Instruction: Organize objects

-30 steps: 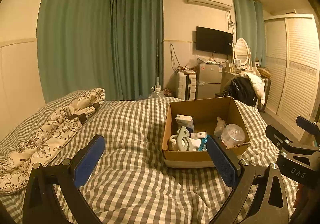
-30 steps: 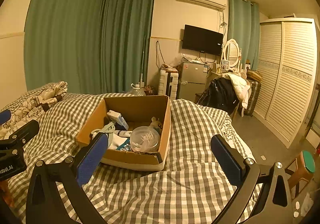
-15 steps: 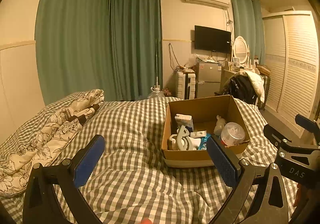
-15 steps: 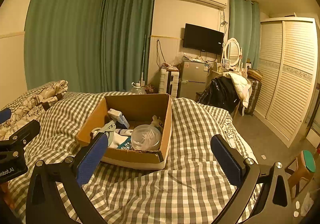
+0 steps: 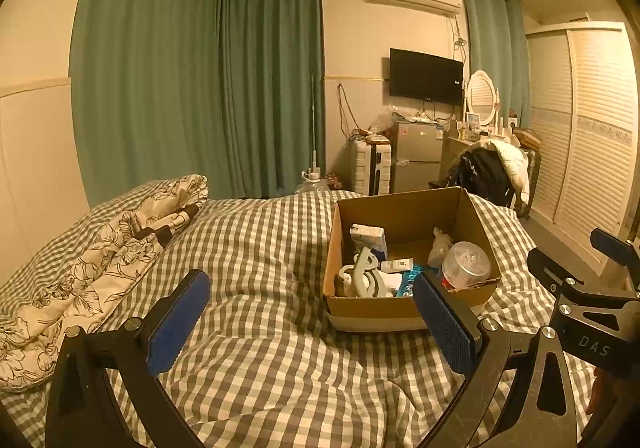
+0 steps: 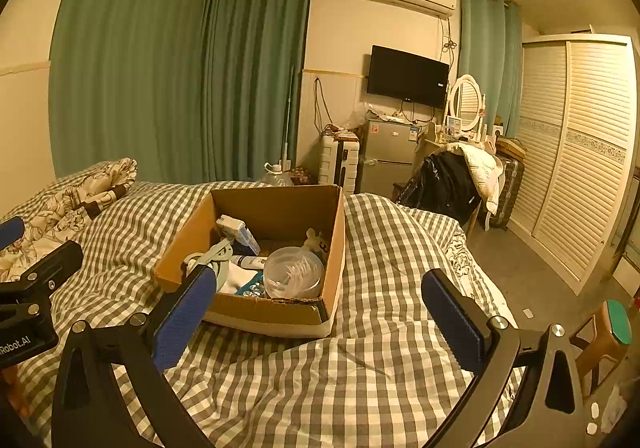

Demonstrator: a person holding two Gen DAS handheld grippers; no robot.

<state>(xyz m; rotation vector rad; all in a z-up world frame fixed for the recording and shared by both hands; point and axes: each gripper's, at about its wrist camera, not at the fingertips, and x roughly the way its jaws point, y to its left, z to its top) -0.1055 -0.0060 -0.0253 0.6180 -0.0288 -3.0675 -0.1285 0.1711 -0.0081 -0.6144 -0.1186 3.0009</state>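
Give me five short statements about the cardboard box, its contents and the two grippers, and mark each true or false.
1. The open brown cardboard box sits on the grey-checked bedspread. True.
2. The left gripper grips the clear round plastic container. False: it is open and empty.
3. The right gripper is open. True.
4. The box is empty. False: it holds several items.
5. The white-and-blue carton lies on the bedspread. False: it is inside the box.
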